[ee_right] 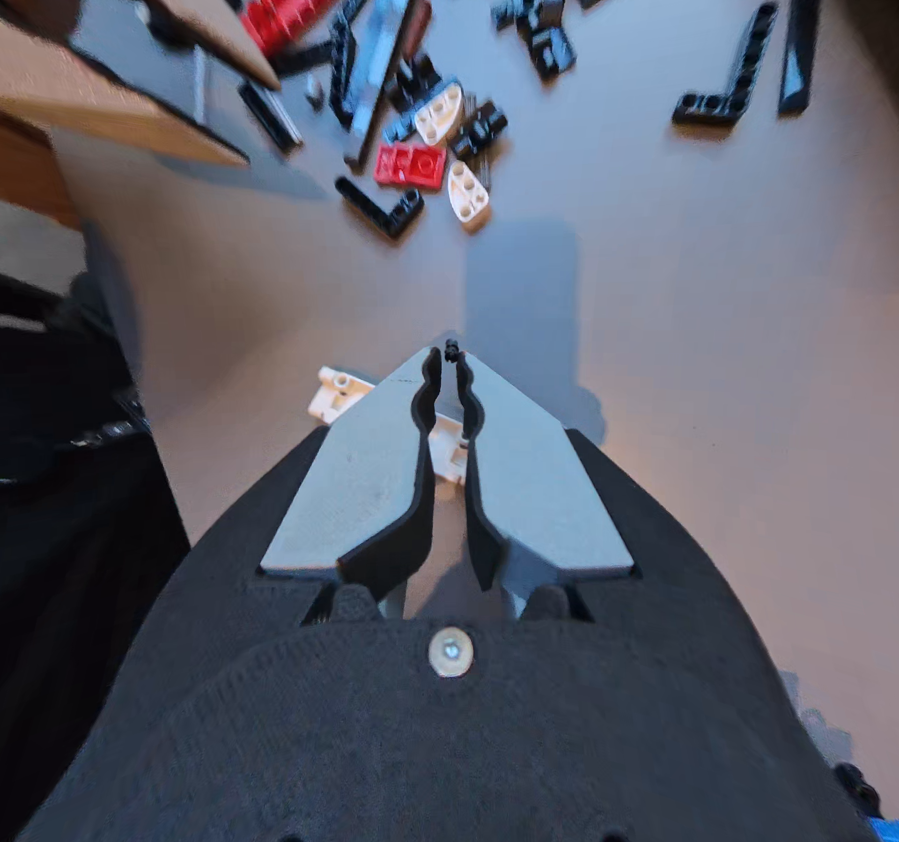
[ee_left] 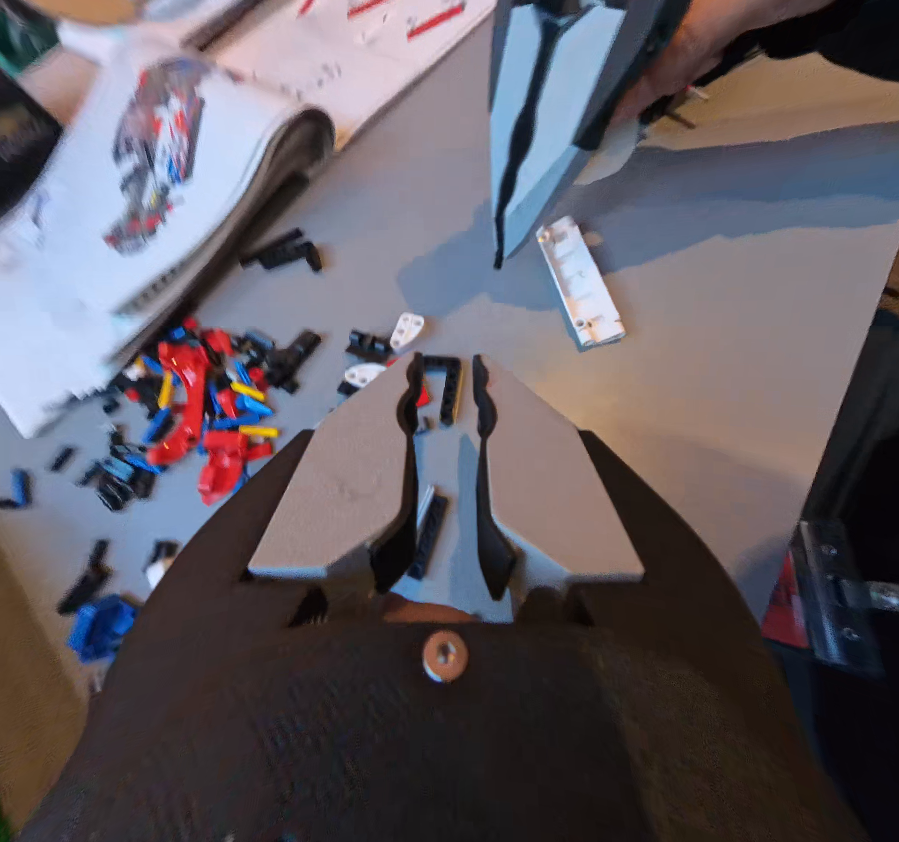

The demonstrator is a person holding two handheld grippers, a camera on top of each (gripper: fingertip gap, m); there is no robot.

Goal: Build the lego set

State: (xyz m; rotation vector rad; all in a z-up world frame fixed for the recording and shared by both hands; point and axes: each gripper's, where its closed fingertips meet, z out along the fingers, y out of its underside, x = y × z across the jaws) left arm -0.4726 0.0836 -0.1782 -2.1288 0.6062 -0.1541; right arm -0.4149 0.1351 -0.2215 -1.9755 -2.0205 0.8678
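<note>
My left gripper (ee_left: 445, 362) is open and empty, low over the grey table. A black L-shaped beam (ee_left: 450, 390) shows between its fingers. My right gripper (ee_right: 450, 357) is shut on a small black pin (ee_right: 451, 349) at its fingertips. It hovers over a white panel piece (ee_right: 340, 393), which lies flat on the table. In the left wrist view the right gripper (ee_left: 498, 259) points down just left of that white panel (ee_left: 579, 283). The left gripper's fingers (ee_right: 204, 89) show at the upper left of the right wrist view.
A pile of red, blue, yellow and black pieces (ee_left: 204, 410) lies left of my left gripper. An open instruction booklet (ee_left: 146, 186) lies behind it. A red plate (ee_right: 411, 166), white wedge pieces (ee_right: 438, 113) and black L beams (ee_right: 729, 79) lie ahead of my right gripper.
</note>
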